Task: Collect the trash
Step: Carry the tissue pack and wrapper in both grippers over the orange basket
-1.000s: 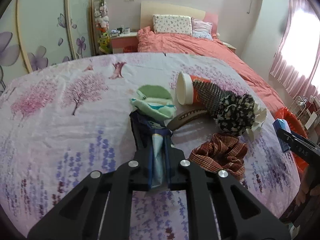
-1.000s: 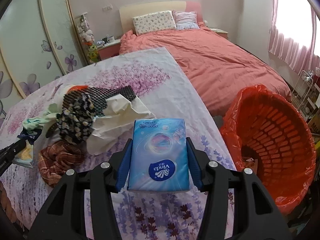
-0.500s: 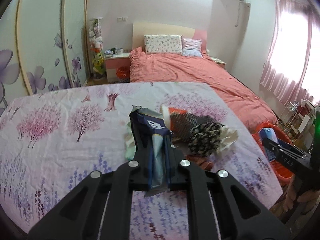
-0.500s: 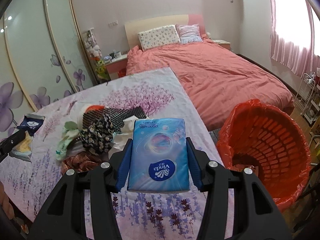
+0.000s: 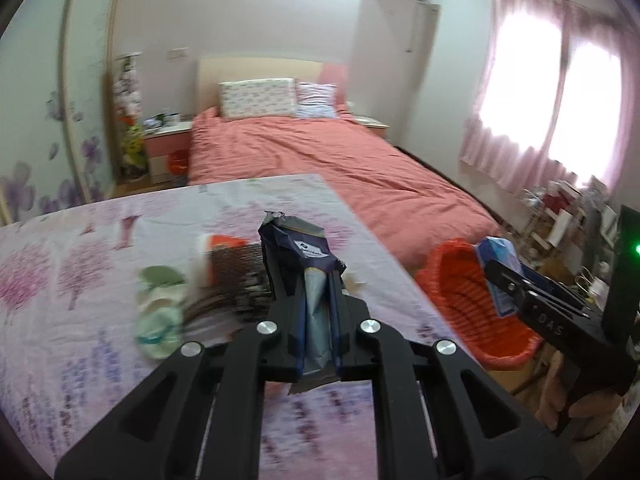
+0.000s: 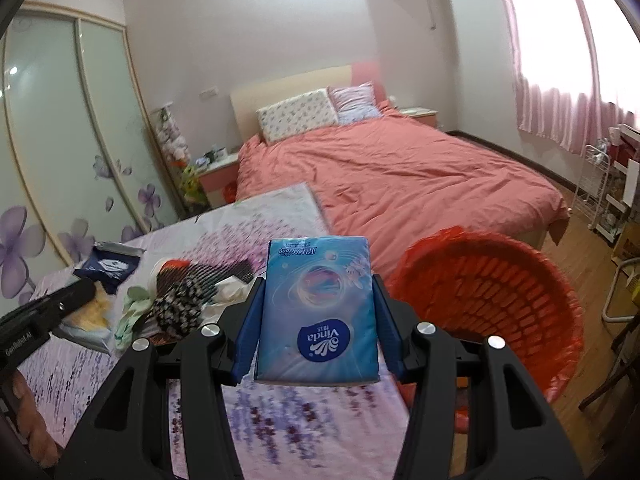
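Observation:
My left gripper (image 5: 318, 300) is shut on a dark blue foil wrapper (image 5: 298, 246), lifted above the flower-print table (image 5: 80, 360). In the right wrist view that wrapper (image 6: 108, 266) shows at the left by the left gripper's black tip (image 6: 76, 294). My right gripper (image 6: 318, 320) is shut on a blue Vinda tissue pack (image 6: 318, 312), held over the table's right edge beside the red bin (image 6: 500, 308). The left wrist view shows the right gripper (image 5: 508, 284) with the pack over the red bin (image 5: 460, 300).
A pile stays on the table: green socks (image 5: 158, 320), a patterned cloth (image 6: 178, 308), an orange-rimmed cup (image 5: 216, 248) and white paper (image 6: 232, 288). A pink bed (image 6: 400, 176) lies beyond. A white wire rack (image 6: 600, 192) stands at the right wall.
Both grippers rose and swung right, away from the pile, each keeping its grip. The red bin now sits closer to the tissue pack; the brown plaid cloth has left view.

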`<state>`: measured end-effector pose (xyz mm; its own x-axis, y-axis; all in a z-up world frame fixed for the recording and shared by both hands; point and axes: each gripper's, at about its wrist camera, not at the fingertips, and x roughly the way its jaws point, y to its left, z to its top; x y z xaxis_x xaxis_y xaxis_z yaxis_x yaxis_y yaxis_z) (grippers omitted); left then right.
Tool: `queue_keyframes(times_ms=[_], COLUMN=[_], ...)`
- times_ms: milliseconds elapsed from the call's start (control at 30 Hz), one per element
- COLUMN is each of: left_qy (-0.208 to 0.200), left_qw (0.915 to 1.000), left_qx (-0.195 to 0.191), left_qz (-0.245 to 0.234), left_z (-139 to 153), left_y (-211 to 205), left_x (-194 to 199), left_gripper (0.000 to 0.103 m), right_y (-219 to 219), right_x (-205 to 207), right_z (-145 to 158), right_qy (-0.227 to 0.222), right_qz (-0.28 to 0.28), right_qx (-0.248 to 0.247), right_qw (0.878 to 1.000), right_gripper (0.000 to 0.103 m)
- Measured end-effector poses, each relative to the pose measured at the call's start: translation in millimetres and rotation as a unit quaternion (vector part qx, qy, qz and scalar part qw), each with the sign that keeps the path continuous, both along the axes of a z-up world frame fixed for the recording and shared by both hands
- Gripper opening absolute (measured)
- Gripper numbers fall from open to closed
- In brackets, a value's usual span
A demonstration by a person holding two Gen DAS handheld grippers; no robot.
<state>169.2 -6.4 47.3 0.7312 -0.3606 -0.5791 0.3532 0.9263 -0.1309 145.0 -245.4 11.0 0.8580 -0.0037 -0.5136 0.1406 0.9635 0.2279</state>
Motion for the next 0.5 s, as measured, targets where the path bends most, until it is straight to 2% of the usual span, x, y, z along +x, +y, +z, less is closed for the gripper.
queue_keyframes(times_ms=[500], left_qy=[0.017], left_qw=[0.9934], left_qx=[-0.013], left_qz=[-0.112], left_z=[-19], left_y=[-119], left_x=[-1], left_gripper=[0.011], right_y=[-83], right_x=[-18], right_z=[-14], right_qy=[-0.013], right_qz=[-0.095], right_qx=[0.025], right_qw=[0.995], right_gripper=[0.051])
